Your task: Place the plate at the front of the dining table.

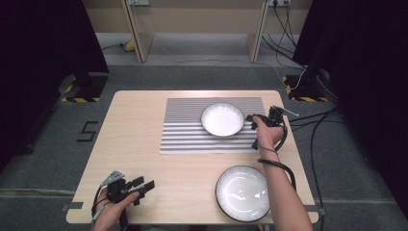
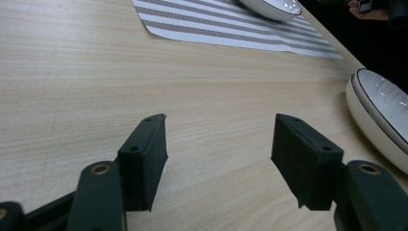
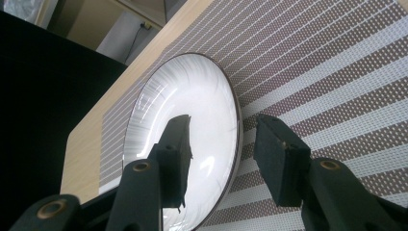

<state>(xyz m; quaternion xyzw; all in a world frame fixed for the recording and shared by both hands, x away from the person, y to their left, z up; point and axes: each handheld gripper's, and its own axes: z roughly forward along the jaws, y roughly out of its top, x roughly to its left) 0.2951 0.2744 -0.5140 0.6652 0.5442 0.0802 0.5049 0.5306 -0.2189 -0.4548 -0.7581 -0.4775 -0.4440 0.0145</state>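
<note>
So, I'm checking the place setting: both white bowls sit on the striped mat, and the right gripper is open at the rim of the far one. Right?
Not quite. Only the far bowl sits on the striped mat; the near bowl stands on the bare table, as the high view shows. The rest holds: the right gripper is open, its jaws either side of the far bowl's rim.

High cam looks down from 6 o'clock; gripper cams sit low, close; all share striped mat (image 1: 211,126).
</note>
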